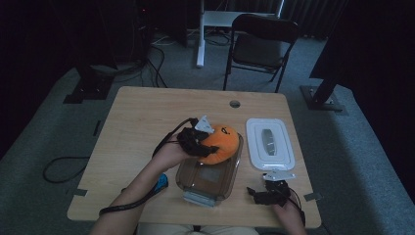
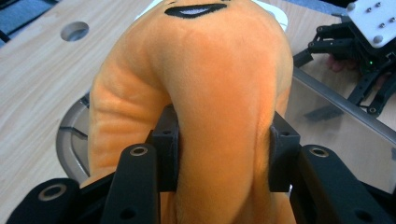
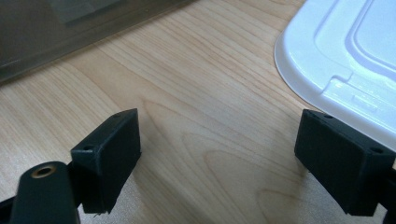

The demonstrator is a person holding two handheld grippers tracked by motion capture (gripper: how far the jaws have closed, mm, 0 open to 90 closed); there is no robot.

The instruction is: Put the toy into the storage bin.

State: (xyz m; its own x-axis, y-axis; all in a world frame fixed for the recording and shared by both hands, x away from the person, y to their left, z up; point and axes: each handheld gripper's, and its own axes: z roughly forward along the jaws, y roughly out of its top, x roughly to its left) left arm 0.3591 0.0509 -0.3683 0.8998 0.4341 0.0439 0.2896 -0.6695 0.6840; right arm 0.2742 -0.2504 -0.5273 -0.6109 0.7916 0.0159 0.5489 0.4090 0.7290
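Placement of the orange plush toy (image 1: 221, 143) into the clear brown container (image 1: 208, 177) is being carried out. At the centre of the high view, the toy is being held over the container's far rim by the left gripper (image 1: 195, 142); in the left gripper view, its pads are being pressed into the squeezed plush (image 2: 219, 116). At the lower right of the high view, the right gripper (image 1: 270, 192) is being rested on the wooden table (image 1: 142, 122), its jaws being held wide apart with nothing between them, just beside the white lid (image 1: 269, 143). Next, the toy is likely to be lowered fully inside the walls before release.
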